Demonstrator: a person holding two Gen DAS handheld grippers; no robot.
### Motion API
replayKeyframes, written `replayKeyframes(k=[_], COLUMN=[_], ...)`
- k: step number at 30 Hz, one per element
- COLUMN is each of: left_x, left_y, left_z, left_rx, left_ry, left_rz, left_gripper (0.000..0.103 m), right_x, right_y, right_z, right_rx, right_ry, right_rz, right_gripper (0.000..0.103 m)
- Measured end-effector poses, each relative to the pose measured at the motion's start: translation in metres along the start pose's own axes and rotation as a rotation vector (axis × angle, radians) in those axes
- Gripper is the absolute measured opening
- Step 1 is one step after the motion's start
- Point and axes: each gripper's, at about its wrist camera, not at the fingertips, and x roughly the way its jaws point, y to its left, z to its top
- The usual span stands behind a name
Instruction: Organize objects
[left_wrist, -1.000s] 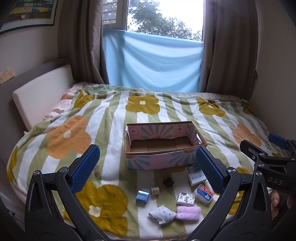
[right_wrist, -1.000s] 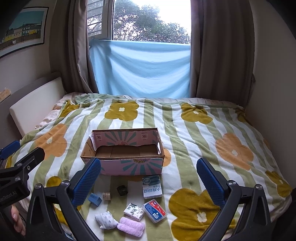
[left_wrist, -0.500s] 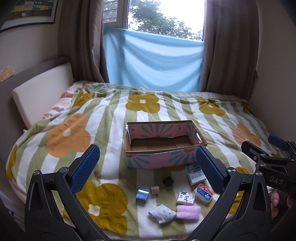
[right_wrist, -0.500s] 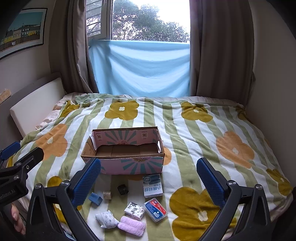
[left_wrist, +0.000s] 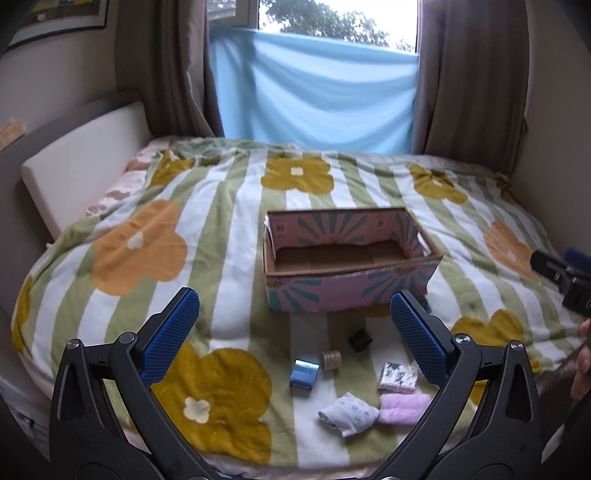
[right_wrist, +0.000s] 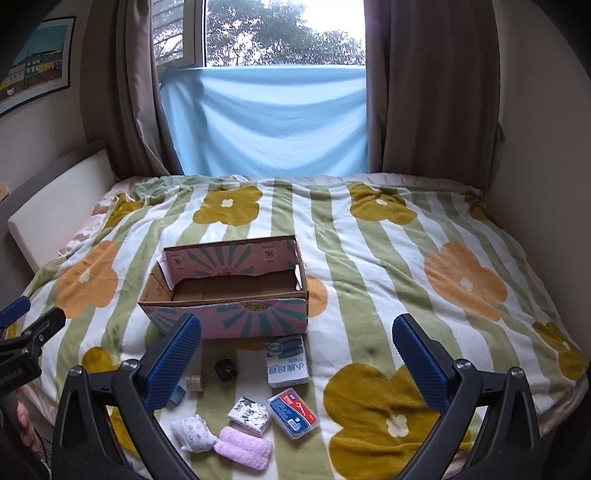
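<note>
An open pink cardboard box (left_wrist: 347, 291) (right_wrist: 236, 314) stands empty on the flowered bedspread. In front of it lie small items: a blue box (left_wrist: 304, 373), a small spool (left_wrist: 331, 360), a black cube (left_wrist: 359, 339), a patterned packet (left_wrist: 397, 376), a pink towel roll (left_wrist: 404, 408), a white cloth bundle (left_wrist: 349, 413). The right wrist view also shows a white carton (right_wrist: 286, 363) and a clear case with a red-blue label (right_wrist: 293, 411). My left gripper (left_wrist: 295, 336) and right gripper (right_wrist: 297, 354) are open and empty, above the items.
The bed (right_wrist: 406, 258) fills the room, with walls at right, a white headboard cushion (left_wrist: 85, 177) at left, and curtains with a blue cloth (right_wrist: 266, 122) over the window behind. The bed's front edge is just below the items.
Both grippers have moved forward and a little lower toward the box and the small items, which look larger now. Nothing on the bed has moved.
</note>
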Motion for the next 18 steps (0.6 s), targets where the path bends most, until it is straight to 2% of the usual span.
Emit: replayKeyframes(k=[8,12,18], left_x=[0.071,0.099,0.14], left_y=[0.013,0.018,0.014], left_z=[-0.053,-0.073,-0.105], left_rx=[-0.002,-0.008,0.038], left_ry=[0.155,0.207,0.282], left_rz=[-0.04,-0.066,-0.082], left_gripper=[0.103,0.102,0.093], right_x=[0.062,0.097,0.15], right_y=[-0.013,-0.013,-0.007], right_z=[-0.025,-0.041,-0.067], right_rx=[0.008,0.02,-0.005], right_ry=[0.11,0.174,0.258], right_rz=[-0.021,0.006,0.01], right_gripper=[0.102,0.102,0.102])
